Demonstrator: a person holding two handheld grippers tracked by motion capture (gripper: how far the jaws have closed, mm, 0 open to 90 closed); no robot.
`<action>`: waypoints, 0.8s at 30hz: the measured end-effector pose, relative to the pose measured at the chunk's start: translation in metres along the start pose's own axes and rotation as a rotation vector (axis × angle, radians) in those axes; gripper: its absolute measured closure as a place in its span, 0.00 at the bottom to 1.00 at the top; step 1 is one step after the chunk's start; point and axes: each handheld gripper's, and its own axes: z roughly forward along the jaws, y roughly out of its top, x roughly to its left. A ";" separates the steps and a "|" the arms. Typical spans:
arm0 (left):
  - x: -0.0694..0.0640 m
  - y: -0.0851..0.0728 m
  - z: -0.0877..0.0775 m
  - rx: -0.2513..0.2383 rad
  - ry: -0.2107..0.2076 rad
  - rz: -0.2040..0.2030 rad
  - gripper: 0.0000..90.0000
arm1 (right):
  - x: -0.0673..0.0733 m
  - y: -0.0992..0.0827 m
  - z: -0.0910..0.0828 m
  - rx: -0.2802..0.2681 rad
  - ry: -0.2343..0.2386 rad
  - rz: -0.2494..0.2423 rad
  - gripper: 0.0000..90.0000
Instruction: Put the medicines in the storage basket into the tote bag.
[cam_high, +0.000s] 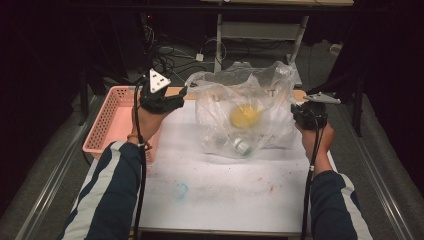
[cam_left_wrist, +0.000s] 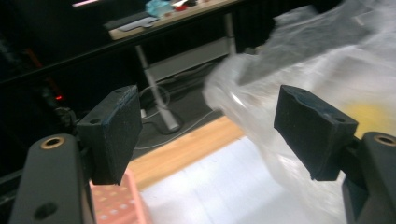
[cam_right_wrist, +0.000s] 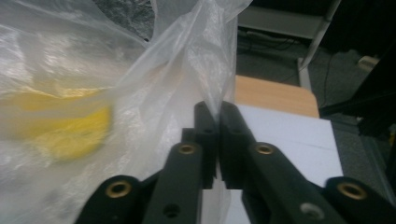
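A clear plastic bag stands on the white table top. Inside it are a yellow round object and a small item with a green end. My right gripper is at the bag's right side. In the right gripper view its jaws are shut on a fold of the bag's film, with the yellow object blurred behind it. My left gripper is raised at the bag's left edge. Its jaws stand wide open with nothing between them, and the bag lies just beyond the right pad.
A pink perforated basket sits at the table's left edge, under my left forearm. A small blue mark or object lies on the near part of the table. Cables and a desk frame are on the floor behind.
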 end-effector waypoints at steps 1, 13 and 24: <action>-0.003 -0.006 -0.002 0.004 -0.011 0.011 0.25 | 0.000 -0.002 -0.001 0.004 0.007 0.008 0.91; -0.022 -0.048 -0.036 -0.013 -0.113 0.063 0.25 | 0.016 -0.014 -0.034 -0.108 0.076 -0.101 0.53; -0.038 -0.074 -0.061 -0.024 -0.156 0.138 0.25 | 0.027 -0.007 -0.067 -0.210 0.100 -0.142 0.31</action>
